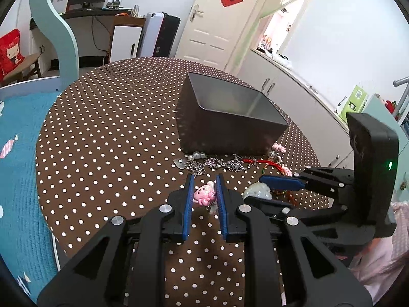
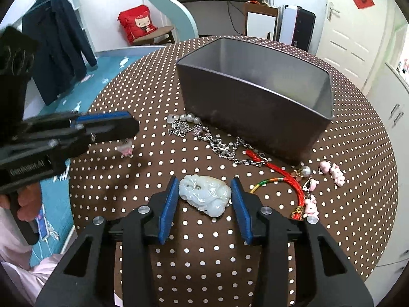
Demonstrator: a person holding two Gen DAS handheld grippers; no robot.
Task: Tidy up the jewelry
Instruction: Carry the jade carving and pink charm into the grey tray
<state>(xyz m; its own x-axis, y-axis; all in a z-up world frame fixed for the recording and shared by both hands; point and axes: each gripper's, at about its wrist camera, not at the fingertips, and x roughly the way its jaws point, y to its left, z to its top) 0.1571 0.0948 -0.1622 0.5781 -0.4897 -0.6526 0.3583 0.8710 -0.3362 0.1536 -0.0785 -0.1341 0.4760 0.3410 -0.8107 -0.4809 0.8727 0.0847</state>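
A grey metal box [image 1: 230,117] [image 2: 258,97] stands open on the polka-dot table. My left gripper [image 1: 204,179] is shut on a pink charm [image 1: 203,194], which shows blurred under the left gripper in the right wrist view [image 2: 125,149]. My right gripper [image 2: 204,181] is open, its blue pads on either side of a white jade pendant [image 2: 204,195] on the table; the pendant also shows in the left wrist view [image 1: 258,190]. Silver chains [image 2: 217,145], pearls [image 2: 189,117], a red cord [image 2: 286,176] and pink bunny charms [image 2: 332,171] lie in front of the box.
The round table [image 1: 107,128] has a brown dotted cloth; its edge drops to a blue rug [image 1: 18,153] on the left. White cabinets [image 1: 294,94] stand beyond the table's right side. A person's hand [image 2: 25,204] holds the left gripper.
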